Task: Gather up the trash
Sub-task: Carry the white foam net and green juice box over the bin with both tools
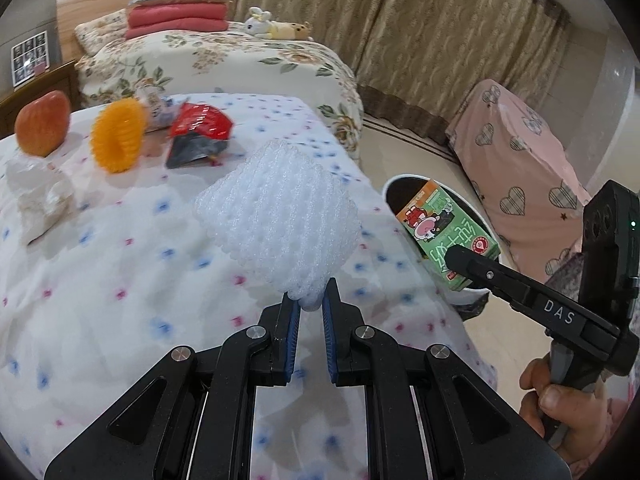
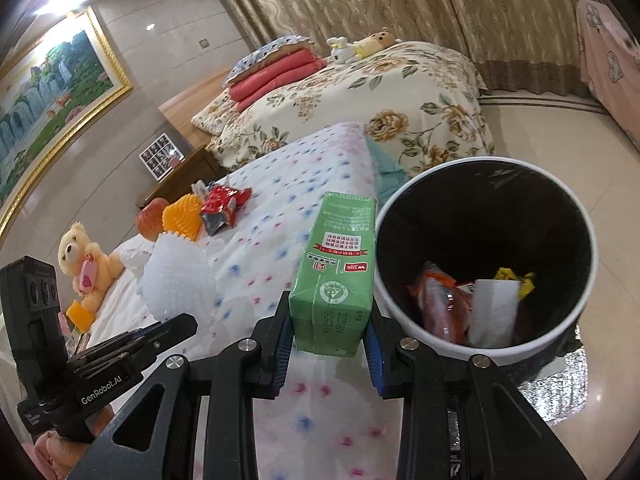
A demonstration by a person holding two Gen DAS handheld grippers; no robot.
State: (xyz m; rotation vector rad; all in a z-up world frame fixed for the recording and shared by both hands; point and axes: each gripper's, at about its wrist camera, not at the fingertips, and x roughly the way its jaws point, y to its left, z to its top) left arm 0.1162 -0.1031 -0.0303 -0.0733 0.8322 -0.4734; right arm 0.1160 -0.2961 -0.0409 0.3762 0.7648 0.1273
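Trash rides toward the bin [image 2: 420,332] at lower right: the right gripper [image 2: 329,344] clamps a green carton [image 2: 334,276], the left gripper [image 1: 311,320] pinches white foam netting [image 1: 276,216]. Next, seemingly: carry both over the rim, then release.

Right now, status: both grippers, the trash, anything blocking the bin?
Left gripper shut on white foam net. Right gripper shut on green carton, beside the bin. Bin mouth open, some trash inside. Red wrapper not yet collected.
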